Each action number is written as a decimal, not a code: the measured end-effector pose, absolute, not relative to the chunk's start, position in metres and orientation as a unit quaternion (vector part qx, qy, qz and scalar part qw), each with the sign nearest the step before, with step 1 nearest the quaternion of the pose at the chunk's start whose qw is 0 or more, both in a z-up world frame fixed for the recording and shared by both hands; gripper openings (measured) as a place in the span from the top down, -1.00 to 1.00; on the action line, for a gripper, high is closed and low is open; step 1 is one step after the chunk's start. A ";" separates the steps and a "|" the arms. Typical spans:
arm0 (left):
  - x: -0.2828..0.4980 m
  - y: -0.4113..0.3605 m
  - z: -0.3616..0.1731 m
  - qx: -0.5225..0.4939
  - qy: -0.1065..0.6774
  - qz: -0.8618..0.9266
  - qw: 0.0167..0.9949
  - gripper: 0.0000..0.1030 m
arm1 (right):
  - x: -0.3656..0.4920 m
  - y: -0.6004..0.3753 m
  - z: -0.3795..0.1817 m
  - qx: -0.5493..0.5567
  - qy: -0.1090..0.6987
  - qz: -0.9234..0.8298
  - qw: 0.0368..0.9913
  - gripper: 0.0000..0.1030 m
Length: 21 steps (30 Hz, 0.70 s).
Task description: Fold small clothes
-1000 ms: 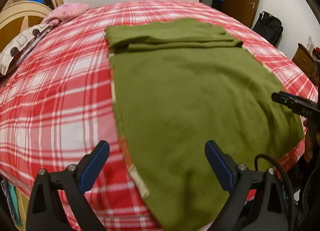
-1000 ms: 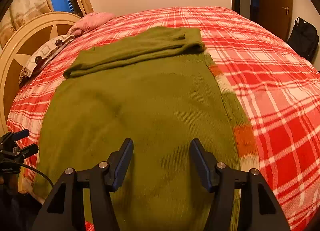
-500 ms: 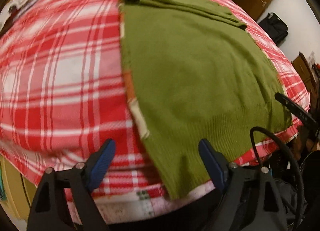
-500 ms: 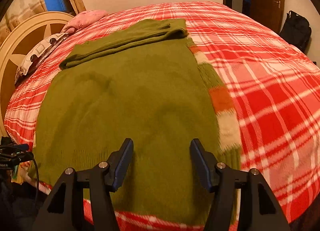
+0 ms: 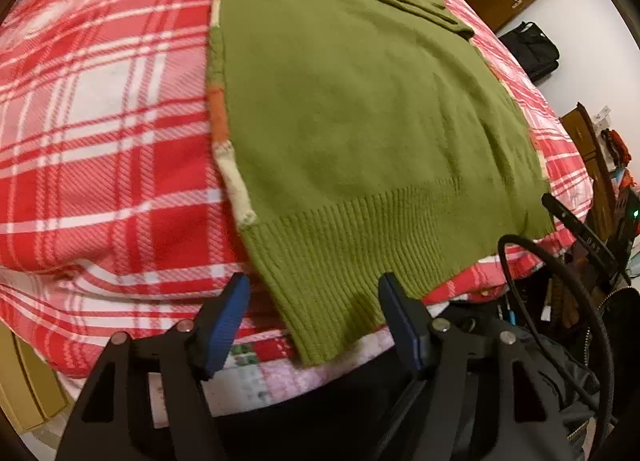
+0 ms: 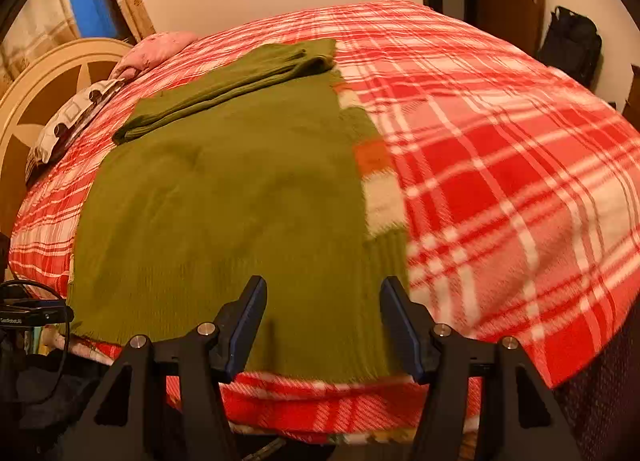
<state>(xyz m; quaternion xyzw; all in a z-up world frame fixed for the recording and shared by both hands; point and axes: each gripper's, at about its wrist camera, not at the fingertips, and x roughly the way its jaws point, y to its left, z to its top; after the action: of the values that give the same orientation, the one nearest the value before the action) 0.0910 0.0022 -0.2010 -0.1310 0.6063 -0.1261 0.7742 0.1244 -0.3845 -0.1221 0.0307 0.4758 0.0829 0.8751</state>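
A green sweater (image 6: 224, 197) lay flat on the red plaid bed (image 6: 500, 165), its far end folded over. The right gripper (image 6: 322, 317) hovered over the near hem, jaws apart, gripping nothing.

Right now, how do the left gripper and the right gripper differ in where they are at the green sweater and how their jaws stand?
The left gripper frames the sweater's ribbed corner hanging over the bed edge, its jaws closing; the right gripper is at the other bottom corner, which lies on the blanket, its jaws steady. The left gripper looks down steeply; the right looks across the bed. Neither pinches cloth yet.
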 end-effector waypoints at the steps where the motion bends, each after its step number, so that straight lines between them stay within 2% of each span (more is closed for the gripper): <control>1: 0.092 0.002 -0.203 -0.134 0.609 -0.129 0.771 -0.16 | 0.123 -0.387 -0.122 0.036 0.477 0.084 0.874 -0.17; 3: 0.093 0.001 -0.206 -0.141 0.614 -0.132 0.765 -0.01 | 0.118 -0.394 -0.124 0.045 0.483 0.085 0.870 -0.17; 5: 0.092 0.001 -0.206 -0.145 0.615 -0.138 0.762 0.26 | 0.115 -0.399 -0.126 0.048 0.487 0.081 0.868 -0.17; 7: 0.091 0.001 -0.204 -0.143 0.612 -0.143 0.765 0.37 | 0.112 -0.402 -0.127 0.047 0.490 0.078 0.867 -0.17; 15: 0.095 -0.001 -0.210 -0.162 0.616 -0.162 0.754 0.37 | 0.113 -0.413 -0.133 0.061 0.496 0.074 0.863 -0.13; 16: 0.095 0.000 -0.211 -0.166 0.617 -0.165 0.752 0.37 | 0.114 -0.411 -0.134 0.062 0.499 0.080 0.861 0.10; 17: 0.095 0.001 -0.211 -0.170 0.616 -0.170 0.750 0.37 | 0.114 -0.409 -0.135 0.064 0.504 0.091 0.857 0.48; 18: 0.094 0.001 -0.210 -0.173 0.614 -0.173 0.750 0.37 | 0.114 -0.407 -0.136 0.067 0.506 0.099 0.854 0.65; 19: 0.094 0.002 -0.208 -0.176 0.609 -0.176 0.754 0.58 | 0.113 -0.406 -0.137 0.070 0.508 0.106 0.852 0.77; 20: 0.094 0.003 -0.206 -0.176 0.604 -0.179 0.757 0.86 | 0.113 -0.405 -0.137 0.072 0.506 0.111 0.852 0.80; 21: 0.092 0.005 -0.201 -0.176 0.594 -0.183 0.764 0.86 | 0.112 -0.405 -0.135 0.074 0.502 0.115 0.854 0.81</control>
<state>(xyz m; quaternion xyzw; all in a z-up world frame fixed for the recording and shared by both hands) 0.0920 0.0048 -0.2009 -0.1763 0.5937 -0.1827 0.7636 0.1119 -0.4048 -0.1352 0.0735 0.5019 0.1152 0.8540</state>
